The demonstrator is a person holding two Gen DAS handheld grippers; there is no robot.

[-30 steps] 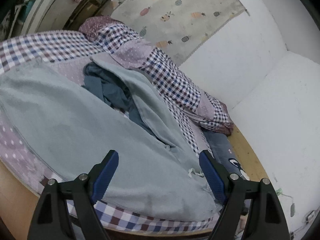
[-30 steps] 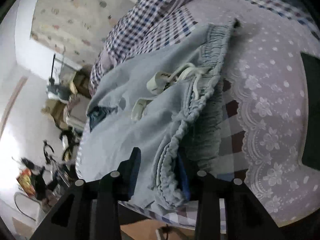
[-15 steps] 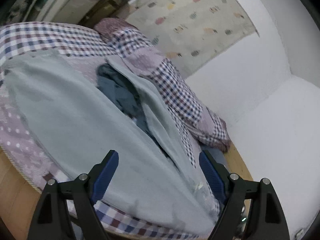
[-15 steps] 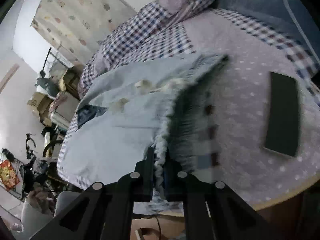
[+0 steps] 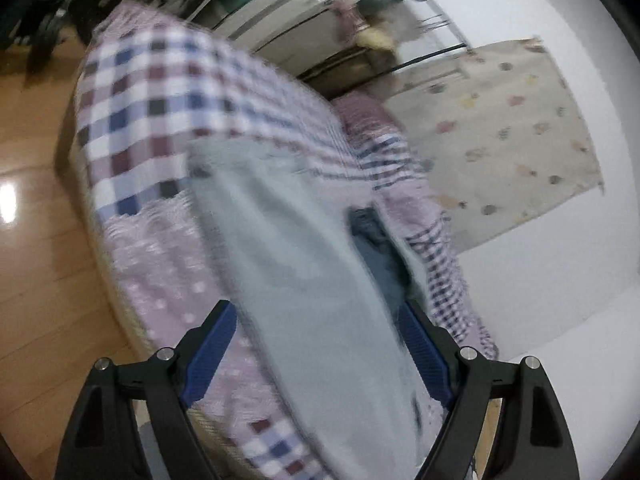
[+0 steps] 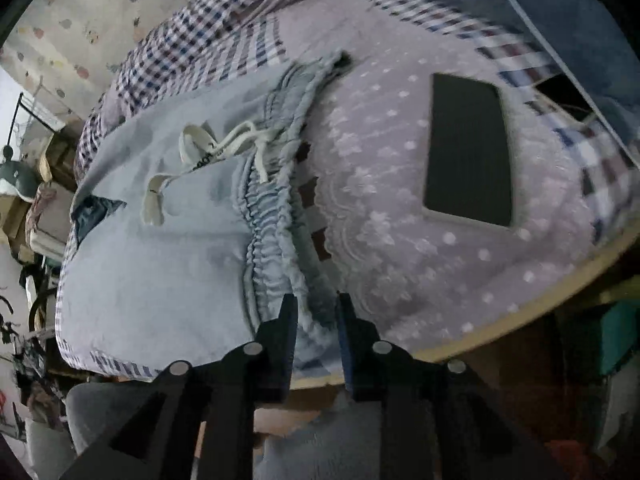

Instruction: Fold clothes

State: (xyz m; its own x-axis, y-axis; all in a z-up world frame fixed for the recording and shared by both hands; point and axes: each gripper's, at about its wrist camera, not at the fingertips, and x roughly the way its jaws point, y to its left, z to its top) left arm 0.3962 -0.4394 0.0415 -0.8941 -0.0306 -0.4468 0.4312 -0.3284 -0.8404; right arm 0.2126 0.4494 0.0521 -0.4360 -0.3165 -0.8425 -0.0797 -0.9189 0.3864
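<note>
The pale blue drawstring trousers (image 6: 160,264) lie lengthwise along the bed's near edge, gathered waistband (image 6: 280,248) between the opening right tongs (image 6: 316,312), while the wide, empty left tongs (image 5: 320,344) straddle a leg (image 5: 312,280).

- Left wrist view: heavy motion blur smears the bed (image 5: 168,92); glare spot on the floor (image 5: 8,200); white wall (image 5: 560,320) bright
- Right wrist view: dim, sharper centre, blurred upper right
- Both: fisheye bending, black corners
</note>
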